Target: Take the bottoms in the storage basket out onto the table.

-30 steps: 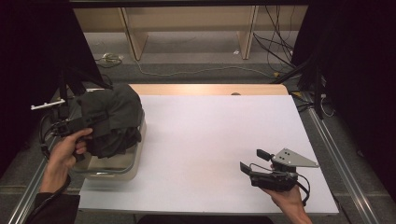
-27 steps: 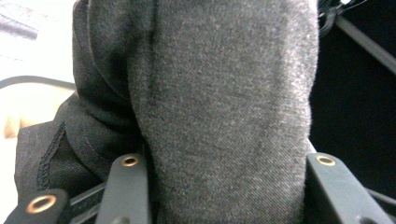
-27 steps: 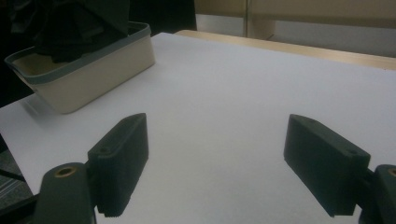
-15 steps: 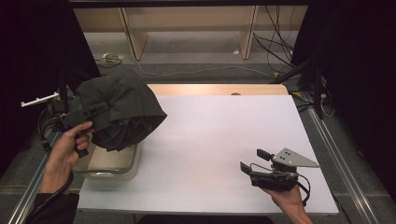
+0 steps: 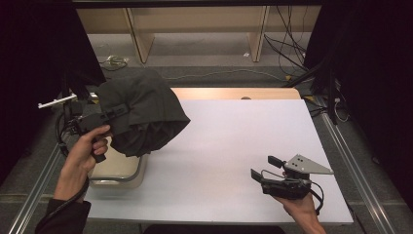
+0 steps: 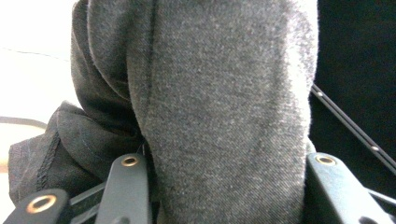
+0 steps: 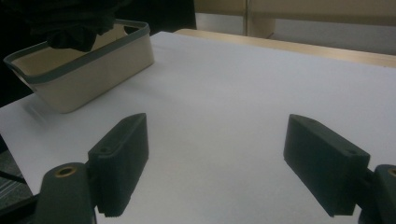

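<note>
Gripping a thick fold of the dark grey garment (image 5: 141, 114), the left gripper (image 5: 104, 119) holds it up over the beige bin (image 5: 119, 170) at the table's left edge; in the left gripper view the cloth (image 6: 219, 107) sits packed btwn both black jaws, pads pinching it. Fabric hangs bunched, lower hem just above the bin's rim, part of it draped out past the rim toward the table's middle. In the right gripper view the garment (image 7: 79, 25) dangles over the bin (image 7: 88, 60), whose blue-grey rim shows clear on the near side.

Right gripper (image 5: 263, 168) is low at the front-right of the white table (image 5: 234, 141), held in the person's hand, jaws spread wide w/ nothing btwn them, pointing toward the table's centre; its fingers (image 7: 123, 163) stand well apart above bare tabletop.

Room: whole centre & back of the white surface is open, from the bin across to the right edge. A wooden strip (image 5: 234, 93) runs along the far edge. Bin is near the front-left corner, its outer side close to the table's left edge; metal rails (image 5: 360, 175) flank the table both sides. Right gripper is near the front edge, well apart from bin & garment.
</note>
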Demonstrator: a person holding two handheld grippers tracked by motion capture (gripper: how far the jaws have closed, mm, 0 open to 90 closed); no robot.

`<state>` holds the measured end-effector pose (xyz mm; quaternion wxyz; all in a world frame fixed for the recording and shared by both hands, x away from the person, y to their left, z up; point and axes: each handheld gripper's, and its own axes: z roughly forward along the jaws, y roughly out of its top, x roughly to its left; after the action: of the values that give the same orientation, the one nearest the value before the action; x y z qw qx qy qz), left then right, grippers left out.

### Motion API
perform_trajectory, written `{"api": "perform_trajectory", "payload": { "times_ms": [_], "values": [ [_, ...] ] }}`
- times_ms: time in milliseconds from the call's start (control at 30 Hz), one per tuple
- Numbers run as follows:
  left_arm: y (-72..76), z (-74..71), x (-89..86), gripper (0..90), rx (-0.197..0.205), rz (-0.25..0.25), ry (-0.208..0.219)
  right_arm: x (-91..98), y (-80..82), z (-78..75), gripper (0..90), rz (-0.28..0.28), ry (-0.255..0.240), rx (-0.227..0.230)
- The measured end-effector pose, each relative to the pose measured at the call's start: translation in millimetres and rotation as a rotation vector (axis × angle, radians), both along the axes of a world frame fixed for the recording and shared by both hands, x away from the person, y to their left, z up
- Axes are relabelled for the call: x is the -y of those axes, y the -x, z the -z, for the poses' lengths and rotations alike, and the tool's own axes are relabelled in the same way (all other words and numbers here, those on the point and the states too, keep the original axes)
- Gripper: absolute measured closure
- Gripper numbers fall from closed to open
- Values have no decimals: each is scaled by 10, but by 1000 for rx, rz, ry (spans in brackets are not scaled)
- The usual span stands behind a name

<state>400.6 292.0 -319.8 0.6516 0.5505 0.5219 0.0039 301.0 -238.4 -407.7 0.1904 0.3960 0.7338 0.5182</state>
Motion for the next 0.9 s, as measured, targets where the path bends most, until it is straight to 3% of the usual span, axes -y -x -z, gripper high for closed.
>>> {"api": "perform_trajectory", "payload": {
  "times_ms": [233,367,700,900],
  "values": [
    [-6,-25,224,525,5,50,10,5,6,-2,230,1,4,4],
    [-40,7,427,524,-7,86,-11,5,4,-3,230,2,2,2],
    [-87,39,751,524,-15,138,-37,14,-2,4,229,5,3,0],
    [-146,97,970,524,-34,175,-38,16,-3,7,230,9,5,0]
  ]
}}
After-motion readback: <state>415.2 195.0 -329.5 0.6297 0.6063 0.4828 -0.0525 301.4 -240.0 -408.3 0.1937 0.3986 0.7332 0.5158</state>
